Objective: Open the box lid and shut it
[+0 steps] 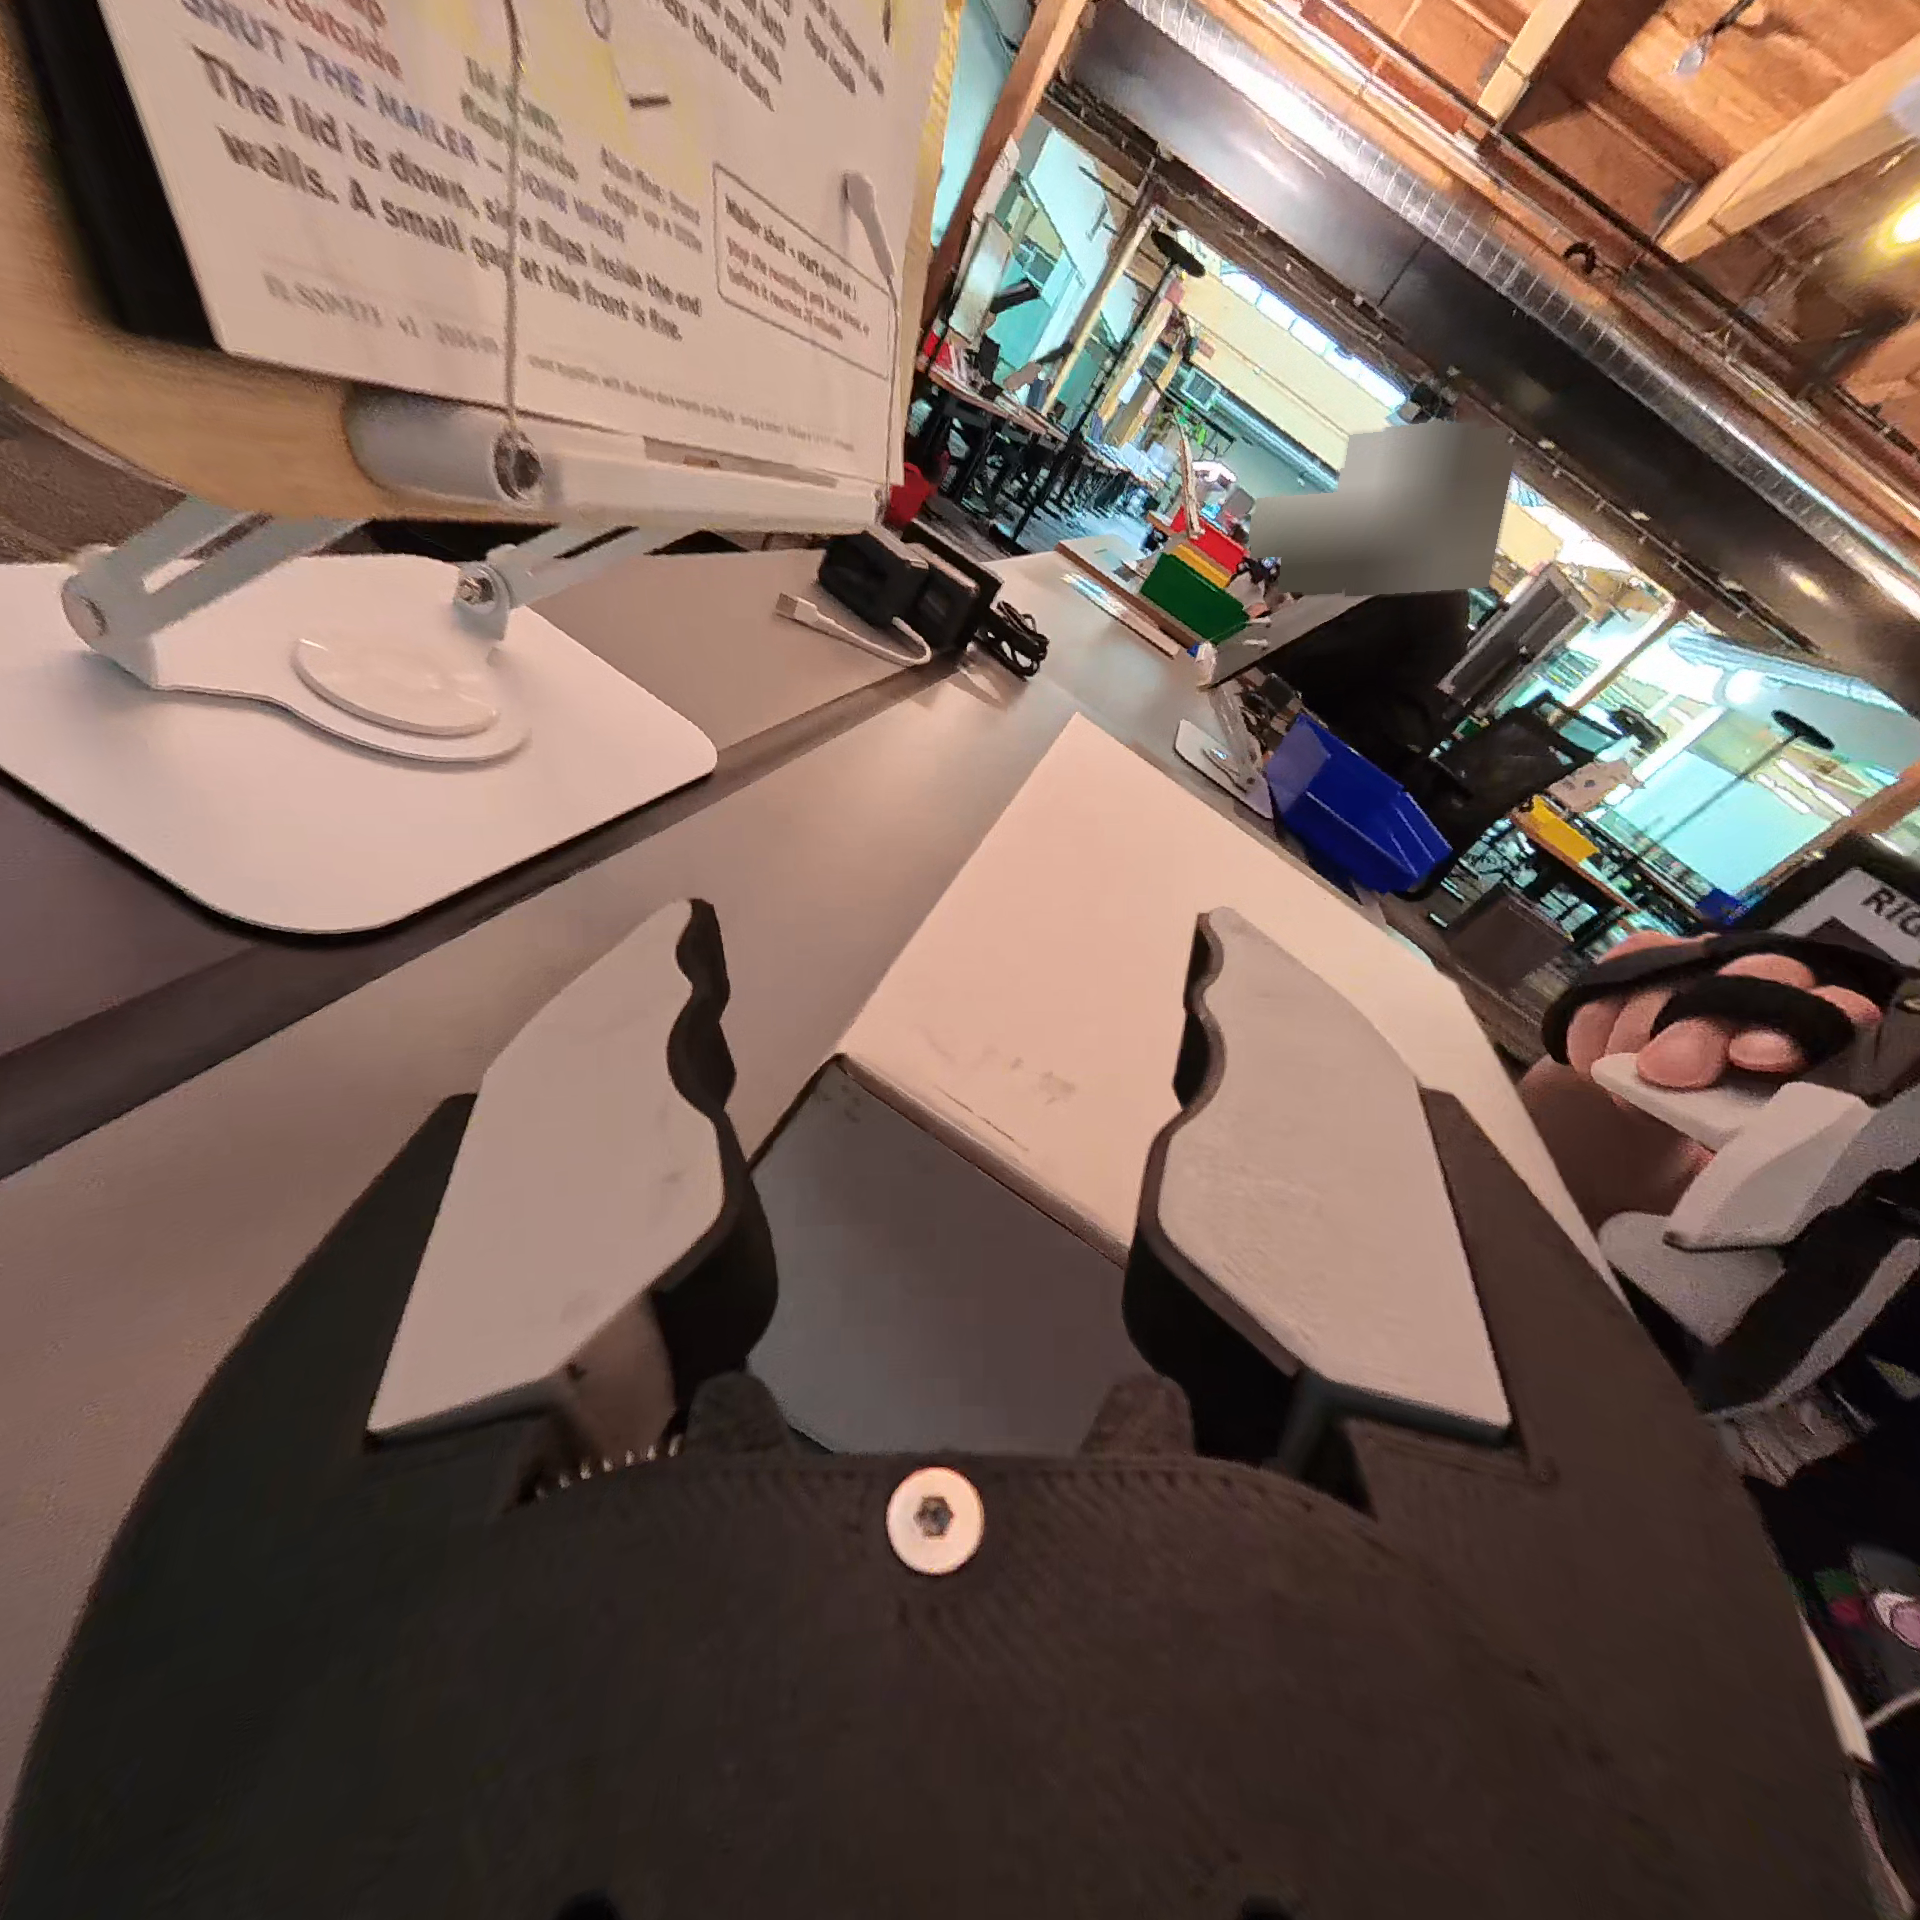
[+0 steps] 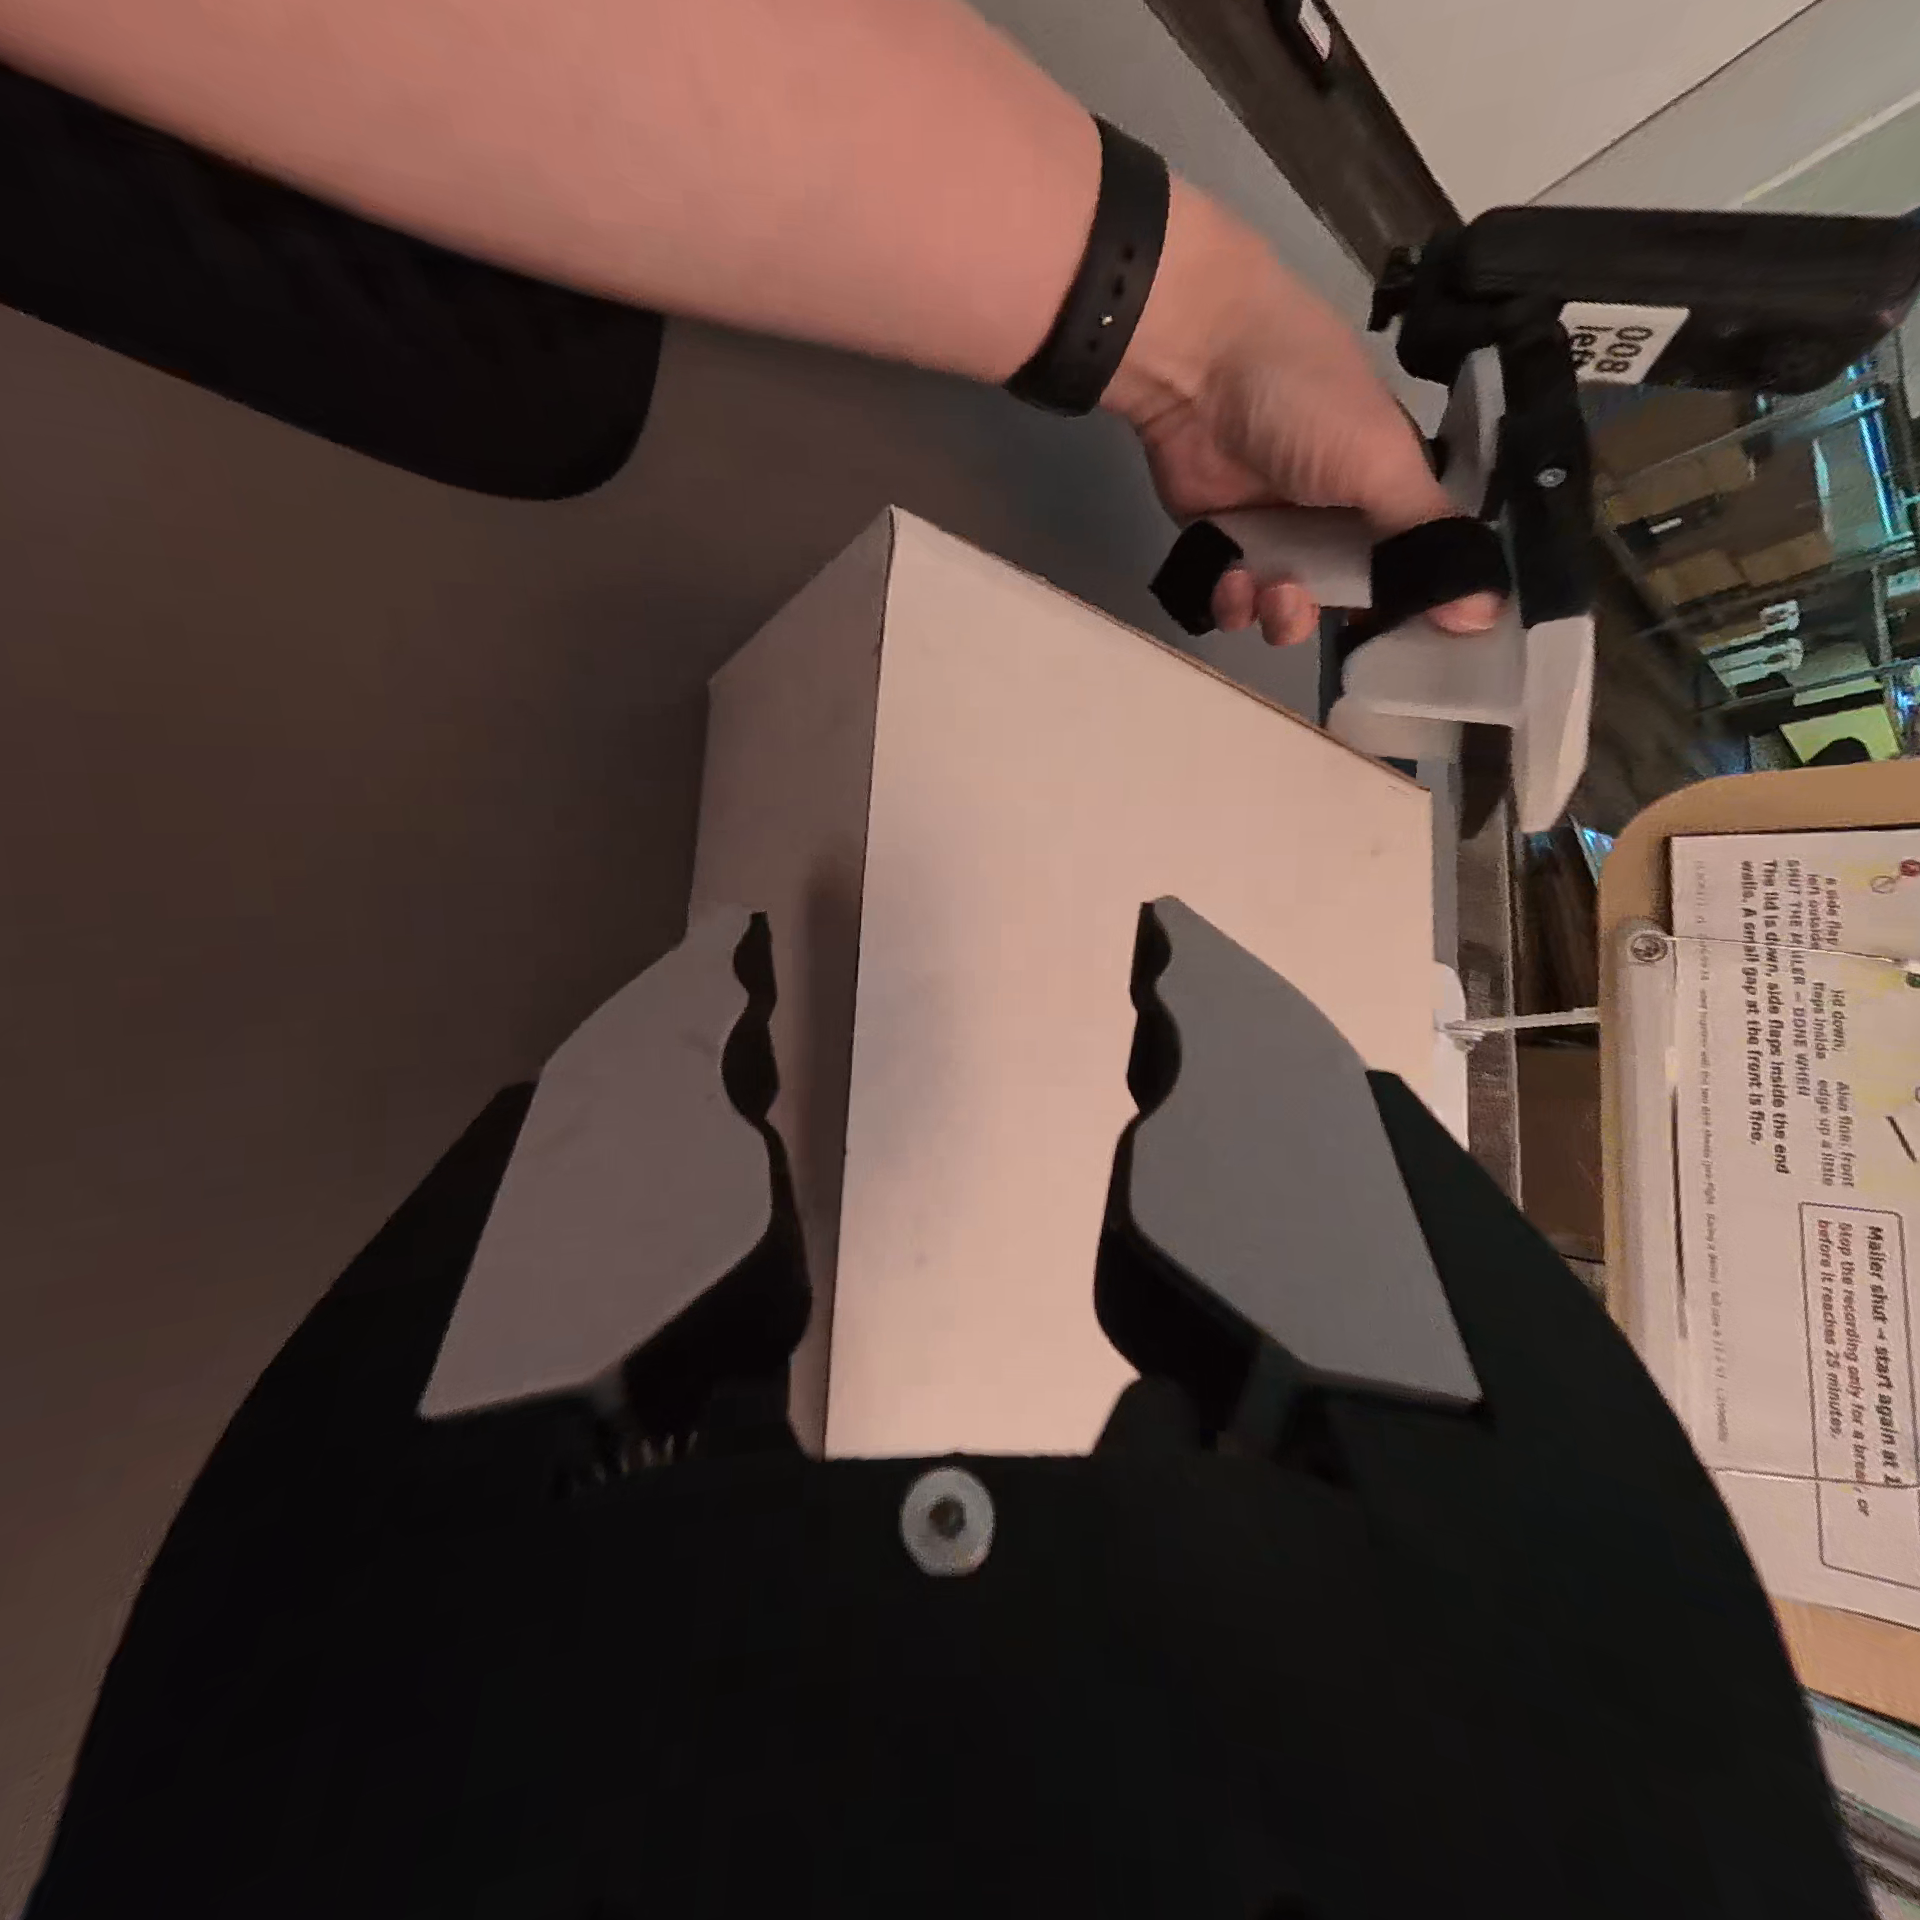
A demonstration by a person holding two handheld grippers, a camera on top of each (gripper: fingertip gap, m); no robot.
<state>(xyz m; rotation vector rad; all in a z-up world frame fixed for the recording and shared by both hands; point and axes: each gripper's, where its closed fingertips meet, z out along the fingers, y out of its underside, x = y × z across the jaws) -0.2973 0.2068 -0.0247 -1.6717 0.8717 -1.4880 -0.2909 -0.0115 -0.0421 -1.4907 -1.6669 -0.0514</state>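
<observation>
A white cardboard box [image 1: 1049, 935] lies on the grey table with its lid down flat. My left gripper [image 1: 956, 935] is open and empty, with the box's near corner between its fingers and its right finger over the lid. In the right wrist view the box [image 2: 1091, 883] fills the middle. My right gripper [image 2: 956, 935] is open and empty, and its fingers straddle a box edge, the left finger by the side wall and the right finger over the top face. The other hand-held gripper [image 2: 1486, 582] shows at the box's far end.
A white stand [image 1: 343, 748] holds a printed instruction sheet [image 1: 540, 208] at the table's back left; the sheet also shows in the right wrist view [image 2: 1787, 1195]. A black charger and cable [image 1: 914, 603] lie behind. A blue bin [image 1: 1351, 821] stands beyond the box. A person's forearm [image 2: 727, 229] crosses above the box.
</observation>
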